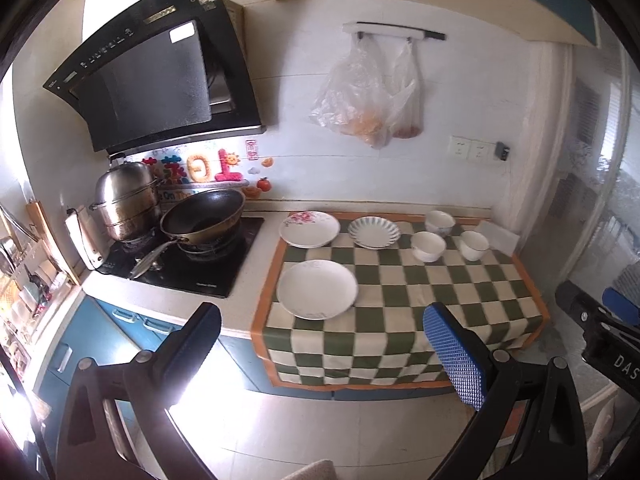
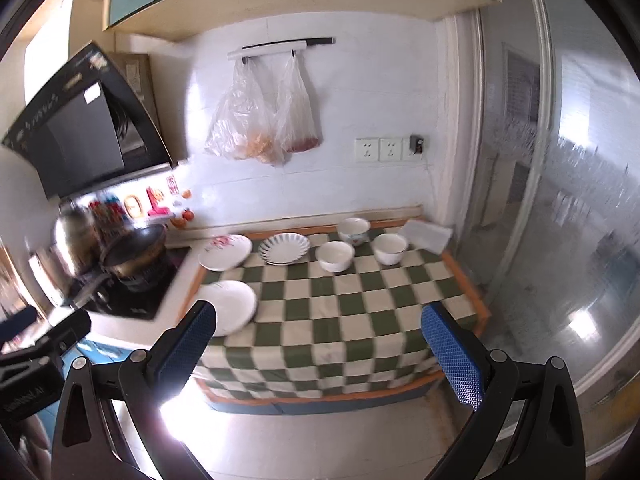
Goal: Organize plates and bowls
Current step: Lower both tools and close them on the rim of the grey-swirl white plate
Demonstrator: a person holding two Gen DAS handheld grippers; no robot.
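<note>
On the green-checked cloth (image 1: pixel 400 300) lie a plain white plate (image 1: pixel 317 289) at the front left, a flowered plate (image 1: pixel 309 229) and a ribbed plate (image 1: pixel 374 232) behind it, and three white bowls (image 1: pixel 428 246) (image 1: pixel 439 222) (image 1: pixel 474 245) at the back right. The right wrist view shows the same cloth (image 2: pixel 360 300), plain plate (image 2: pixel 228 306), flowered plate (image 2: pixel 225 252), ribbed plate (image 2: pixel 284 248) and bowls (image 2: pixel 335 255) (image 2: pixel 353 230) (image 2: pixel 390 248). My left gripper (image 1: pixel 322 354) and right gripper (image 2: pixel 318 354) are both open, empty, and held back from the counter edge.
A black stove with a wok (image 1: pixel 204 216) and a steel steamer pot (image 1: pixel 126 204) stands left of the cloth. Plastic bags (image 1: pixel 368 96) hang on the wall above. A glass door (image 2: pixel 560 200) is to the right. The right gripper's body (image 1: pixel 600 328) shows at the left view's edge.
</note>
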